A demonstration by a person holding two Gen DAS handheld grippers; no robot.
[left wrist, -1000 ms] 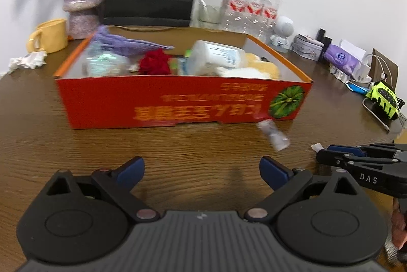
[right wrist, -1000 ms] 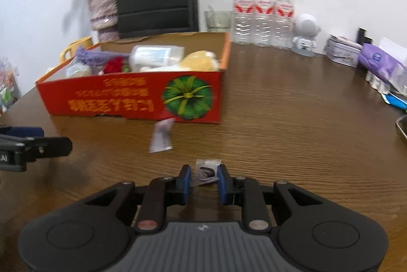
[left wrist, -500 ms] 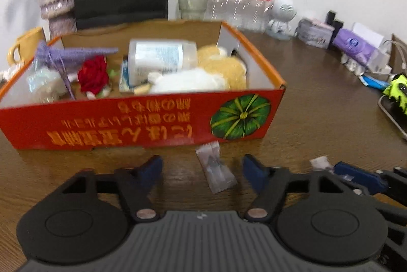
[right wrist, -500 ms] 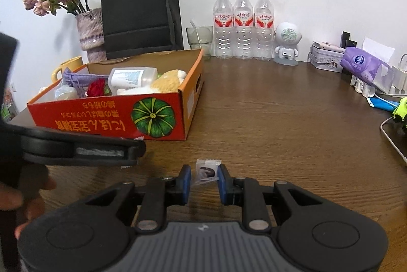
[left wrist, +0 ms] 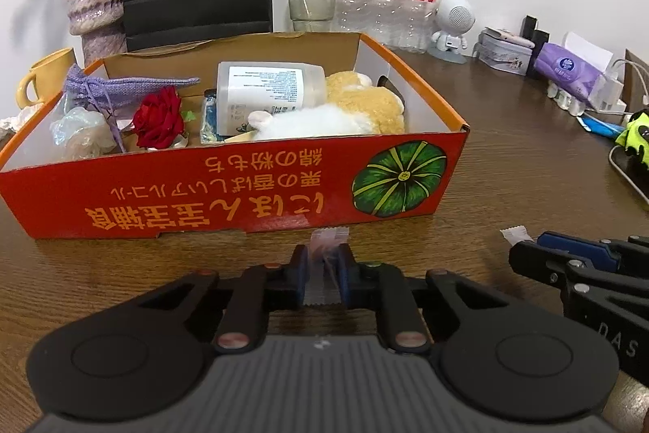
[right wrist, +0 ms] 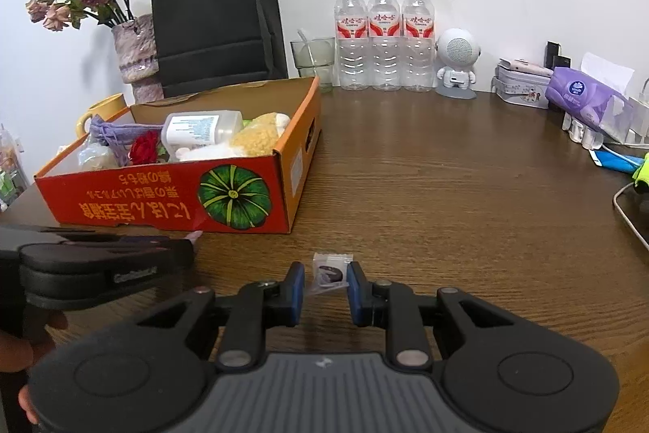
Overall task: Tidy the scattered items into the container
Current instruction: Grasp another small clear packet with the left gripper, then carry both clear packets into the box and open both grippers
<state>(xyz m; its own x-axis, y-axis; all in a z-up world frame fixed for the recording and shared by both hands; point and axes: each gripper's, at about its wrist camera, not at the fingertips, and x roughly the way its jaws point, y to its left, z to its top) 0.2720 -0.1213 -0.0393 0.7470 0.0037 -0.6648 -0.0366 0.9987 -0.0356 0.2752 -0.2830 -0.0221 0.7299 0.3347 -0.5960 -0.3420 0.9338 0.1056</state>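
In the left wrist view, the left gripper has come forward across the brown wood-grain table to the small clear plastic sachet lying just in front of the red and orange cardboard box with a green pumpkin printed on its side. A second ago its jaws stood wide with the sachet well ahead of them; now they are closing, and the blue pads already pinch the sachet between them, its top edge poking out toward the box wall. The sachet seems to rest on the table, not yet lifted. Inside the box lie a white plastic bottle with a printed label, a yellow and white plush toy, a red fabric rose and a lilac drawstring pouch. At the right edge the right gripper shows, with a scrap of white wrapper at its tip.

In the right wrist view, the right gripper has hardly shifted. Its jaws are drawn in on a small clear packet with a dark round thing inside, as they were a second ago; the packet sits between the blue pads, at or just above the table. The left gripper lies at the left, its tip near the box.

So both loose items now appear to be gripped, and what remains is probably to lift each over the near wall and let go inside.
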